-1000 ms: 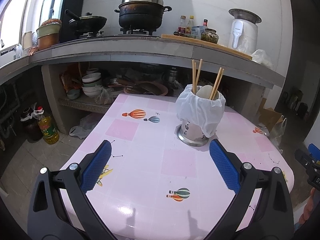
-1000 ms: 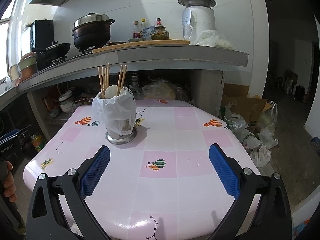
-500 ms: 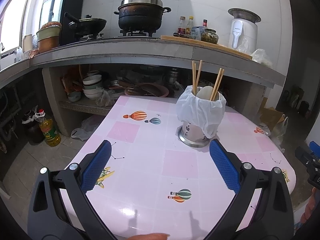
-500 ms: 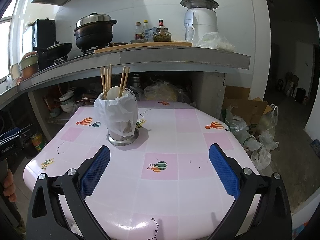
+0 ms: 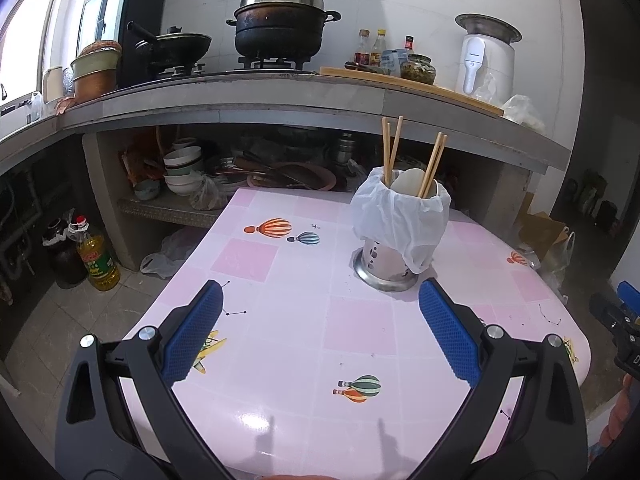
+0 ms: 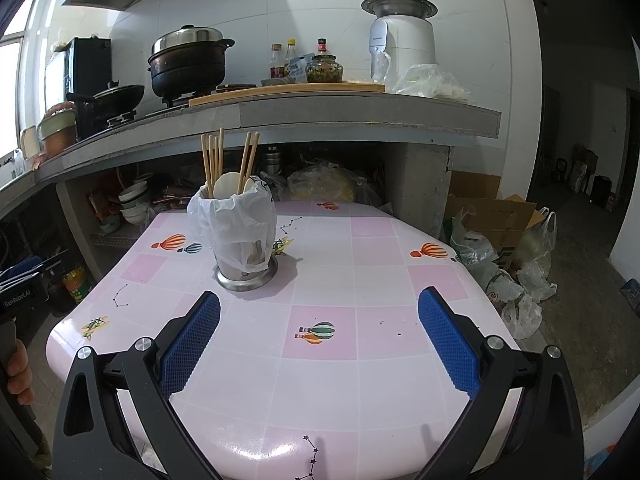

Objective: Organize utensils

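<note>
A steel utensil holder (image 5: 386, 264) lined with a white plastic bag stands on the pink table (image 5: 296, 320). Several wooden chopsticks (image 5: 390, 148) and a pale spoon (image 5: 410, 182) stick up from it. It also shows in the right wrist view (image 6: 245, 268), with the chopsticks (image 6: 214, 156) upright. My left gripper (image 5: 320, 316) is open and empty, held above the table short of the holder. My right gripper (image 6: 318, 318) is open and empty, with the holder ahead to its left.
A concrete counter (image 5: 280, 96) runs behind the table with a black pot (image 5: 280, 28), a wok, bottles and a white appliance (image 5: 486, 60). Bowls sit on the shelf below. An oil bottle (image 5: 94, 256) stands on the floor left; boxes and bags (image 6: 504, 240) lie right.
Both grippers have drawn back and risen slightly, so the table and holder sit a little lower in view. Both stay open and empty.
</note>
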A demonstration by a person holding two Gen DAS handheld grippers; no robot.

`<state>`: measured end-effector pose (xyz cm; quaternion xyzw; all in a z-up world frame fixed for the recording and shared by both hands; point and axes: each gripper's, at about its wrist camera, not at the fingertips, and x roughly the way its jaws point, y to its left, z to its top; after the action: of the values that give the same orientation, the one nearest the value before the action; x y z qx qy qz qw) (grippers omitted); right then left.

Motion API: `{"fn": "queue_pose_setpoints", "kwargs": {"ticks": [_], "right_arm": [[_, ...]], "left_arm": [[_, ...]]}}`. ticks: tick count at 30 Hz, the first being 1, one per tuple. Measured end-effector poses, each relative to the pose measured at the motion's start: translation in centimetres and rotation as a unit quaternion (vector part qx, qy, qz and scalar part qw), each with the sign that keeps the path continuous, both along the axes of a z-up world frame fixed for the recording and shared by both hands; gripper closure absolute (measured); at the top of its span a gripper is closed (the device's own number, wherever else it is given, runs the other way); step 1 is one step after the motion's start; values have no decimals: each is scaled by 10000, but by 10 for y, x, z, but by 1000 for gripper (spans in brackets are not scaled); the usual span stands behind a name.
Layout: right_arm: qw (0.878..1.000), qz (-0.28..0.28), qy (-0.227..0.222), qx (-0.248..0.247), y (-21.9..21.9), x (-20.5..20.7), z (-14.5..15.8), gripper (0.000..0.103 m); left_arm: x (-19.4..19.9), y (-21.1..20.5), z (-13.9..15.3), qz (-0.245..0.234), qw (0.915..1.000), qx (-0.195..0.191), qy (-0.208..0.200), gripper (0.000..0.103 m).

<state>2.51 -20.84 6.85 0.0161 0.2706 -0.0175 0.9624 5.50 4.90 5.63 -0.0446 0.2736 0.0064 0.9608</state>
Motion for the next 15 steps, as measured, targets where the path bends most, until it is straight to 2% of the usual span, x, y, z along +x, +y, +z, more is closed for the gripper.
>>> {"fn": "queue_pose_setpoints", "kwargs": {"ticks": [15], "right_arm": [[10000, 7, 5, -1, 1, 0, -1, 6]], "left_arm": [[-1, -4, 0, -8, 10000, 14, -11, 8]]}}
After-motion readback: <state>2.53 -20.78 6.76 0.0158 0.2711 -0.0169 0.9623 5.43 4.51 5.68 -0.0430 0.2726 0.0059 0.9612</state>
